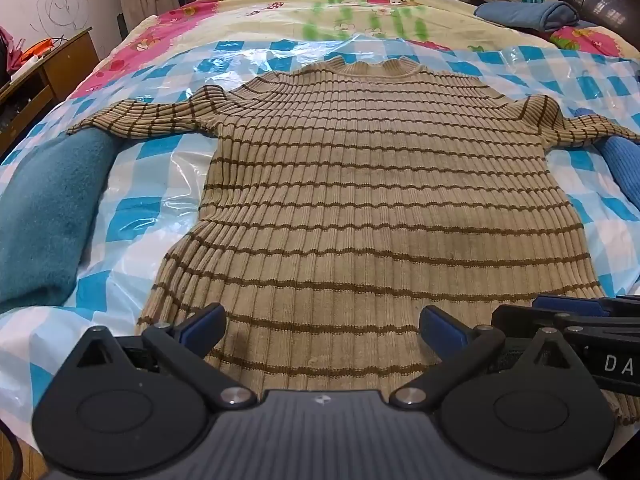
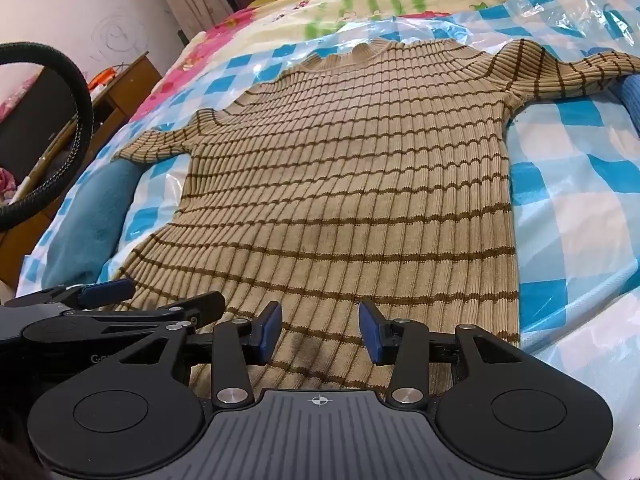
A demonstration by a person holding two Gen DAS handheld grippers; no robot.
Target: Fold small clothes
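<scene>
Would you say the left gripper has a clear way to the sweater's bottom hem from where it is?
Probably yes: the left gripper stands open right above the striped sweater near its hem, with nothing between them.

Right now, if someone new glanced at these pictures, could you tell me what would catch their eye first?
The beige ribbed sweater with brown stripes dominates, spread flat with both sleeves out on a blue-and-white checkered plastic sheet over the bed. Nearest the cameras, the left gripper and right gripper hang open side by side over its hem, gripping nothing. A teal cloth lies under the sweater's left-hand sleeve.
</scene>
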